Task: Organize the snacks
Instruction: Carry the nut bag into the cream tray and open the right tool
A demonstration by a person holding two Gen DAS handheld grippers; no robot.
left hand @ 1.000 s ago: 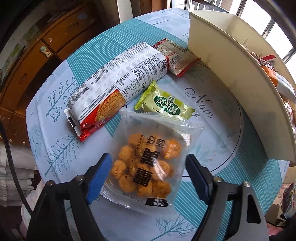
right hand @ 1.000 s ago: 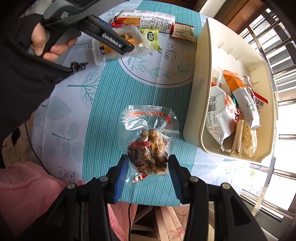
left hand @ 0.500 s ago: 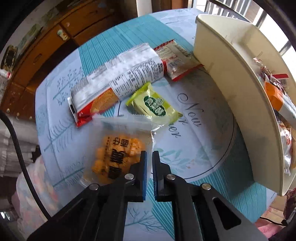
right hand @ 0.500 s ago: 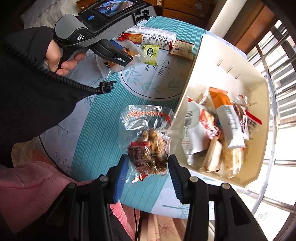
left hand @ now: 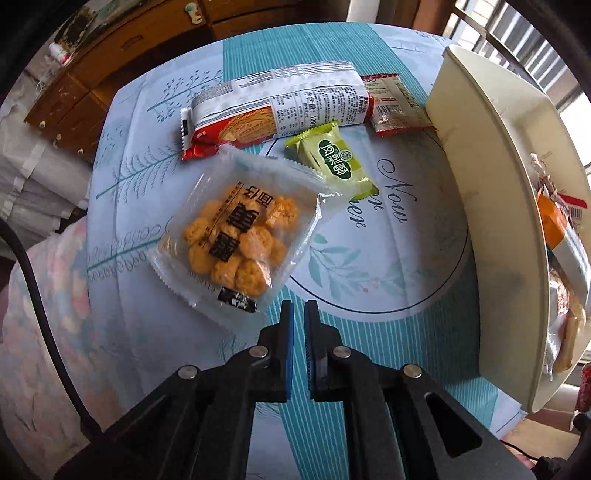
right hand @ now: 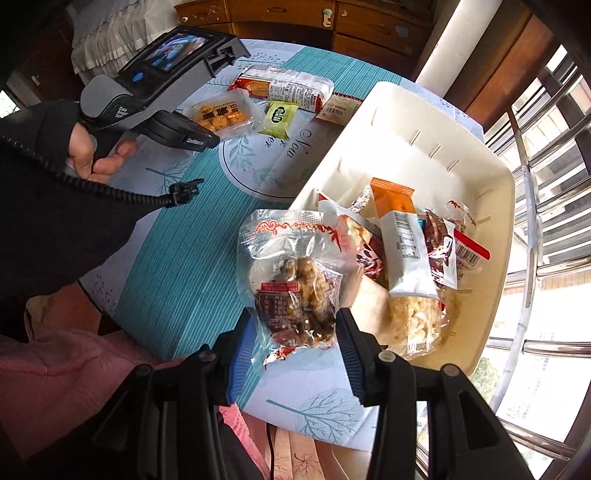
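My left gripper points straight down, shut, with only tablecloth showing in the thin slit between its pads. A clear bag of orange snacks lies on the table, its corner just left of the left fingertip. Beyond it lie a long biscuit pack, a green packet and a red sachet. My right gripper is shut on a clear bag of brown nut snacks, held in the air at the near rim of the cream basket. The basket holds several packets.
The round table carries a teal and white cloth; its edge runs close below both grippers. A wooden cabinet stands behind the table and window bars are beyond the basket. A hand in a dark sleeve holds the left gripper.
The left jaws closed from wide around the orange snack bag to shut beside it, and the view rolled. The right gripper carried its bag from above the table to the basket's rim.
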